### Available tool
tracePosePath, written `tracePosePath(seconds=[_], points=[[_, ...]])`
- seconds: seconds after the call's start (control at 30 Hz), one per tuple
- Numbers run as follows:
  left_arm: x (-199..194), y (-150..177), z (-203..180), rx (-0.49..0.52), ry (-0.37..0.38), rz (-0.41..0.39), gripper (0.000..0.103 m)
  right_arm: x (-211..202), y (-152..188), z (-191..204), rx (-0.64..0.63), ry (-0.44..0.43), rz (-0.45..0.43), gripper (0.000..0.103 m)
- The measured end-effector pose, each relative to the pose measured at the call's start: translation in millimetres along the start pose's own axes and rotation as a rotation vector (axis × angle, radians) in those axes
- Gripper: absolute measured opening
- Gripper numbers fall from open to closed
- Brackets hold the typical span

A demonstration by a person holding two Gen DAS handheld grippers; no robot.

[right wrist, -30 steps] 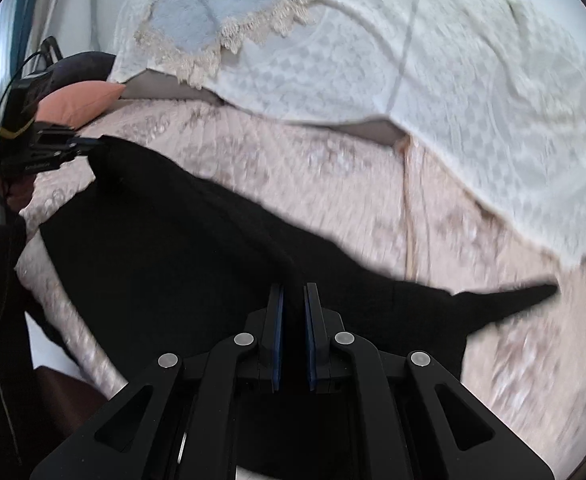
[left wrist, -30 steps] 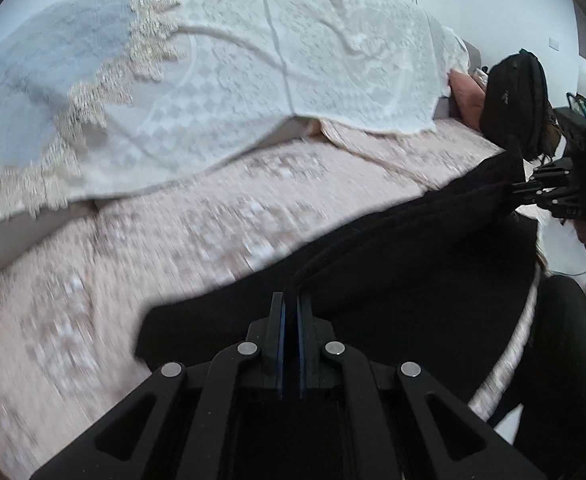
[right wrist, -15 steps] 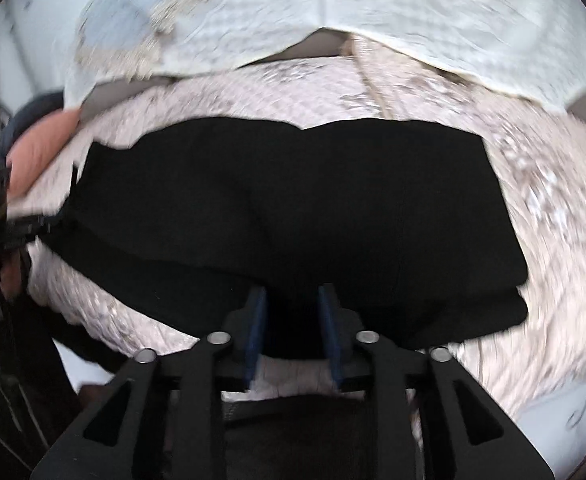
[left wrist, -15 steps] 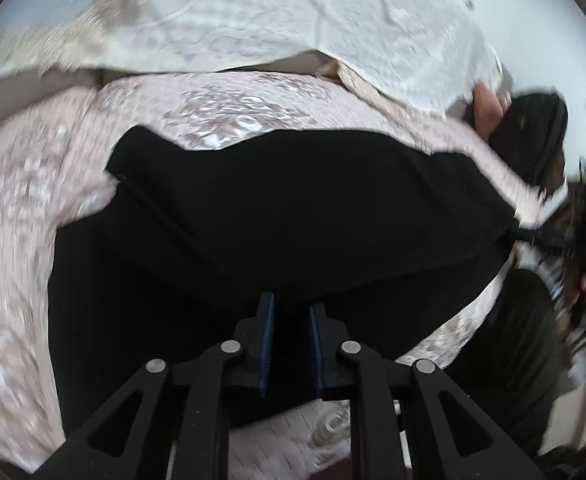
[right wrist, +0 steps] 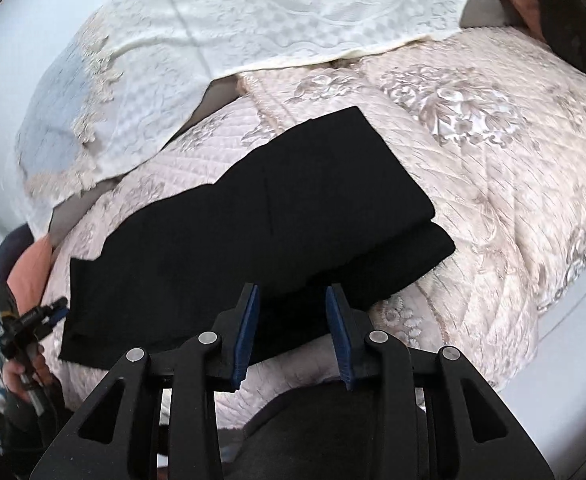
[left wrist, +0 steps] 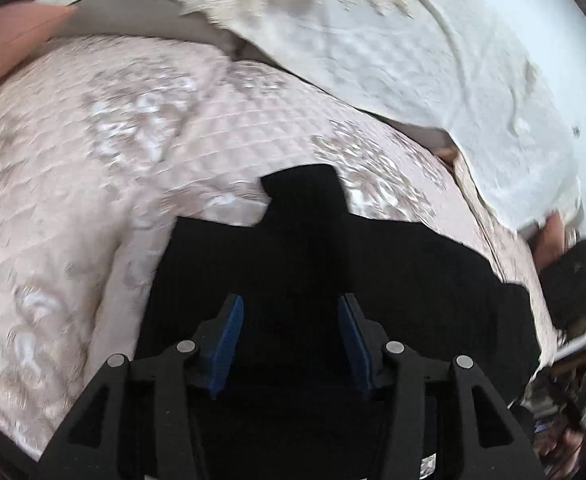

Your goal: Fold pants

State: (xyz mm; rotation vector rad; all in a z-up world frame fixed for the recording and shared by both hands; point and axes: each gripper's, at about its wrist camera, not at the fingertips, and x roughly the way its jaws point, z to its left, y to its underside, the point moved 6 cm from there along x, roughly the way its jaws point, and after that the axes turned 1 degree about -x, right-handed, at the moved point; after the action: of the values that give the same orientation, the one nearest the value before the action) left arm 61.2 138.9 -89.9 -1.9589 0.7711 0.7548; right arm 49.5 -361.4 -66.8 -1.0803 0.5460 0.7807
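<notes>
No readable text, labels, brands or numbers in either wrist view; both pictures too blurred for small print.

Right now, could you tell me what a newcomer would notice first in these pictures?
The black pants stand out first, lying folded across the pale pink quilted bedspread. Behind them, a white lace cover drapes along the back. Up close, the right tool hangs open over the pants' near edge.
</notes>
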Motion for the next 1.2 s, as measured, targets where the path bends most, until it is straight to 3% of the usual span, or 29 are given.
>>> tracePosePath(seconds=[0.1,0.23,0.53,0.57,0.6,0.63,0.73,0.93,1.2], points=[[-23.7,20.6,12.1,-0.051,-0.002,-0.022,0.052,-2.4,-0.2,8.9,-0.022,-0.011,-0.012,0.036],[-32.1,47.4,15.4,-0.084,0.017,0.006,0.052,9.8,-2.8,15.3,-0.036,-0.024,0.003,0.036],[-13.0,25.2,19.7,-0.192,-0.002,-0.032,0.049,8.6,-7.0,26.7,-0.026,-0.015,-0.028,0.036],[-11.2,23.2,17.5,-0.175,-0.023,-0.042,0.043,7.1,-6.5,23.5,-0.014,-0.005,-0.033,0.036],[-8.7,21.8,16.2,-0.163,-0.044,-0.042,0.020,5.5,-5.9,19.2,0.002,0.007,-0.038,0.036],[-4.3,20.2,15.1,-0.152,-0.061,-0.030,0.005,3.9,-4.7,13.2,0.025,0.022,-0.040,0.036],[-5.9,17.1,12.0,-0.127,-0.080,-0.045,0.004,0.5,-2.4,-1.4,0.070,0.070,-0.035,0.036],[-52.4,21.4,9.7,-0.058,-0.150,-0.141,0.004,-8.6,-1.9,-31.6,0.148,0.139,-0.051,0.036],[-36.5,42.7,29.8,-0.080,-0.177,-0.059,0.004,1.0,-17.8,-51.4,0.260,0.122,-0.080,0.036]])
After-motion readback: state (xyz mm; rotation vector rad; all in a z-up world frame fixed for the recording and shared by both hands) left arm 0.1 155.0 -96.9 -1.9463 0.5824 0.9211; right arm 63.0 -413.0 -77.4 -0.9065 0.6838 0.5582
